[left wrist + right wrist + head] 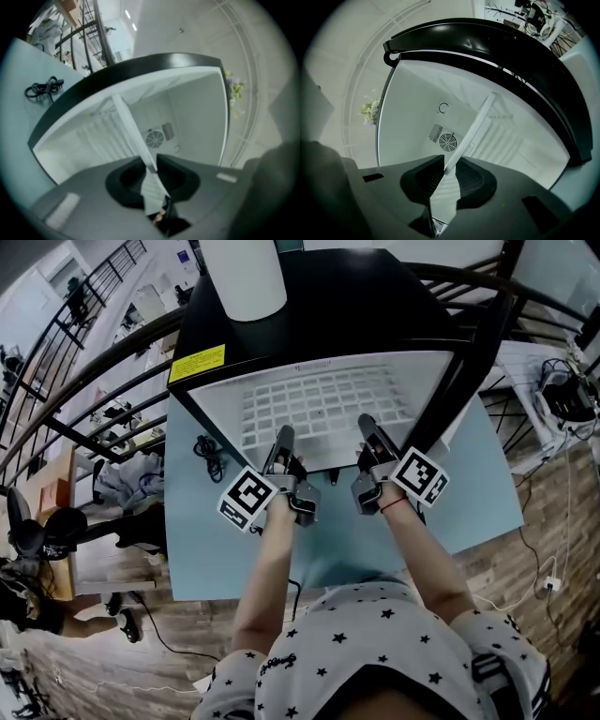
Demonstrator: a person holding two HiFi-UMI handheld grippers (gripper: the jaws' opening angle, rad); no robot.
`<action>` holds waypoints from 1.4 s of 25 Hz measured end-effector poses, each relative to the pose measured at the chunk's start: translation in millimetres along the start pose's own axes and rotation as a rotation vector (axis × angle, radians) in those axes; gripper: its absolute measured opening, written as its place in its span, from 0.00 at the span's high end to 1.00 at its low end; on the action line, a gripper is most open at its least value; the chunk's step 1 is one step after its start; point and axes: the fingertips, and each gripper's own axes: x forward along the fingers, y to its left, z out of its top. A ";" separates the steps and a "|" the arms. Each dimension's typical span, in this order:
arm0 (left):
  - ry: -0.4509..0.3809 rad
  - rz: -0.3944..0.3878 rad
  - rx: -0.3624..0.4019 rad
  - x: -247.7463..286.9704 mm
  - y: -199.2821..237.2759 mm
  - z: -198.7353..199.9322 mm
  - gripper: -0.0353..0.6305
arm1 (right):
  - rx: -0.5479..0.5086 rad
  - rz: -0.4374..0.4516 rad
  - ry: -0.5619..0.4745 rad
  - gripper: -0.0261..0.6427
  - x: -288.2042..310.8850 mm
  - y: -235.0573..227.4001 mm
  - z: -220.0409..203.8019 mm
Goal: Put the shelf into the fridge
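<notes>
A white grid shelf (323, 409) lies flat, most of it inside the open black mini fridge (300, 315), whose white inside faces me. My left gripper (280, 448) is shut on the shelf's near edge at the left, and my right gripper (371, 439) is shut on the same edge at the right. In the left gripper view the shelf's edge (133, 133) runs from the jaws into the fridge cavity (187, 122). The right gripper view has the shelf's edge (476, 126) clamped between the pads, with the fridge's back wall and fan grille (446, 139) beyond.
The fridge stands on a pale blue table (211, 540). A coiled black cable (208, 456) lies on the table left of the fridge. A white cylinder (246, 273) stands on the fridge top. Black railings (84, 371) run behind and to the sides.
</notes>
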 end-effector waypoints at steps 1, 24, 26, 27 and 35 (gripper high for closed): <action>-0.001 0.000 0.005 1.8 0.6 0.8 0.84 | -0.001 -0.002 -0.004 0.86 2.0 -0.7 0.5; -0.041 0.032 0.026 33.8 16.1 16.7 0.83 | -0.079 -0.045 -0.053 0.83 38.5 -13.9 8.9; -0.040 0.030 0.032 34.2 14.4 16.1 0.83 | -0.107 -0.044 -0.028 0.83 38.9 -12.6 9.6; -0.036 0.034 0.044 33.1 14.1 15.9 0.82 | -0.125 -0.047 -0.010 0.83 39.4 -11.6 8.3; 0.019 0.107 0.225 -2.3 16.9 -7.3 0.81 | -0.422 -0.133 0.106 0.82 7.6 -3.8 -14.0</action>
